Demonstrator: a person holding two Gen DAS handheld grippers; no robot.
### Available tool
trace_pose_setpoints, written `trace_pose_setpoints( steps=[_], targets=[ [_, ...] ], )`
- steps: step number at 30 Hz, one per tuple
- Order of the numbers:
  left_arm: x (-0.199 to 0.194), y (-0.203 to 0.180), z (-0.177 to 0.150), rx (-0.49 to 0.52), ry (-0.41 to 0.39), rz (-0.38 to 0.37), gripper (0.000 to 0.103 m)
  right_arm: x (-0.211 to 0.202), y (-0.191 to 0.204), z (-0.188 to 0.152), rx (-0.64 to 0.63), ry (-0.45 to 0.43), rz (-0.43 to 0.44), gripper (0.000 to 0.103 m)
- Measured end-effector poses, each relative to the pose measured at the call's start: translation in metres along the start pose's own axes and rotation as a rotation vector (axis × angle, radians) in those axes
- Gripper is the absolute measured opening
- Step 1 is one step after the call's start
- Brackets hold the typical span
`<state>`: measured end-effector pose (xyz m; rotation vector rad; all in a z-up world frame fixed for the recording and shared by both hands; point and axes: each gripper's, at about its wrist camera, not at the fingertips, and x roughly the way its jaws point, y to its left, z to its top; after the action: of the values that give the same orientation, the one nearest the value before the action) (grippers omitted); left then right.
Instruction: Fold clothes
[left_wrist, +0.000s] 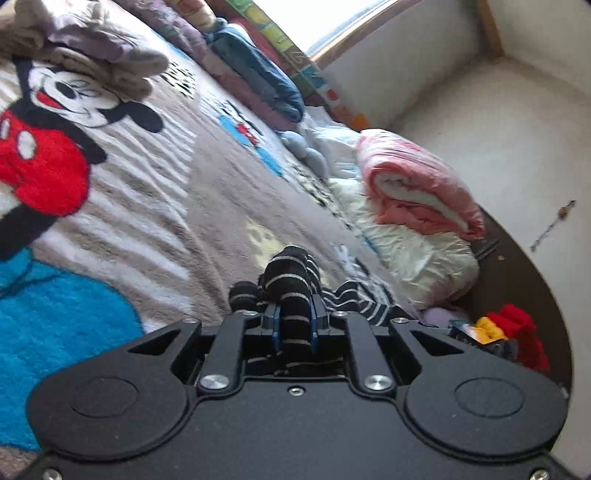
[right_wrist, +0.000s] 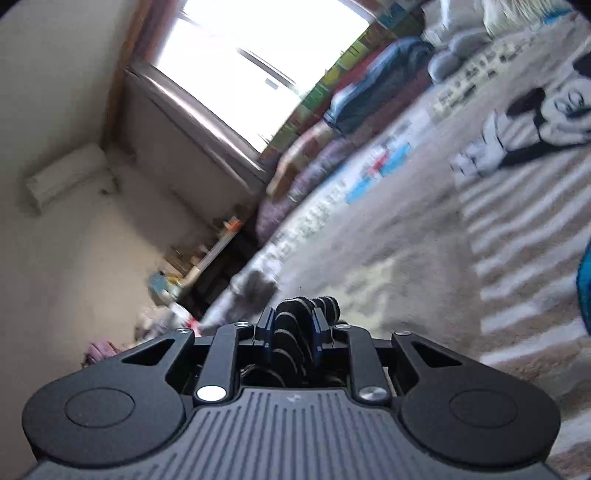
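Observation:
A black garment with thin white stripes (left_wrist: 291, 280) is bunched between the fingers of my left gripper (left_wrist: 294, 314), which is shut on it; more of its fabric trails to the right (left_wrist: 369, 299) over the bed. In the right wrist view the same striped garment (right_wrist: 295, 321) is pinched in my right gripper (right_wrist: 293, 325), also shut on it, with a fold poking out past the fingertips. Both grippers hover low over a plush cartoon-mouse blanket (left_wrist: 147, 177) that covers the bed (right_wrist: 424, 240).
A heap of grey and lilac clothes (left_wrist: 92, 48) lies at the far left. Folded quilts, a blue one (left_wrist: 258, 74) and a pink one (left_wrist: 417, 181), line the bed's far side under a window (right_wrist: 258, 55). Toys (left_wrist: 509, 332) clutter the floor; a shelf (right_wrist: 207, 258) stands by the wall.

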<state>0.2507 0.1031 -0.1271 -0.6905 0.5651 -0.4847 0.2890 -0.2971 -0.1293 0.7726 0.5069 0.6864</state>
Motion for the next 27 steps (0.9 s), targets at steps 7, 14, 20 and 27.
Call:
trace_pose_setpoints(
  steps=[7, 14, 20, 27],
  targets=[
    [-0.023, -0.031, 0.002, 0.158, -0.102, 0.075, 0.048, -0.013, -0.001, 0.003, 0.036, -0.049, -0.048, 0.047],
    [-0.043, -0.089, -0.015, 0.579, 0.007, -0.068, 0.048, -0.065, 0.085, -0.007, -0.483, 0.000, -0.039, 0.048],
    [-0.018, -0.087, -0.041, 0.712, 0.141, -0.028, 0.048, -0.053, 0.121, -0.052, -0.774, 0.171, 0.010, 0.043],
    [0.010, -0.077, -0.056, 0.807, 0.214, 0.059, 0.050, -0.019, 0.093, -0.067, -0.771, 0.321, -0.114, 0.045]
  ],
)
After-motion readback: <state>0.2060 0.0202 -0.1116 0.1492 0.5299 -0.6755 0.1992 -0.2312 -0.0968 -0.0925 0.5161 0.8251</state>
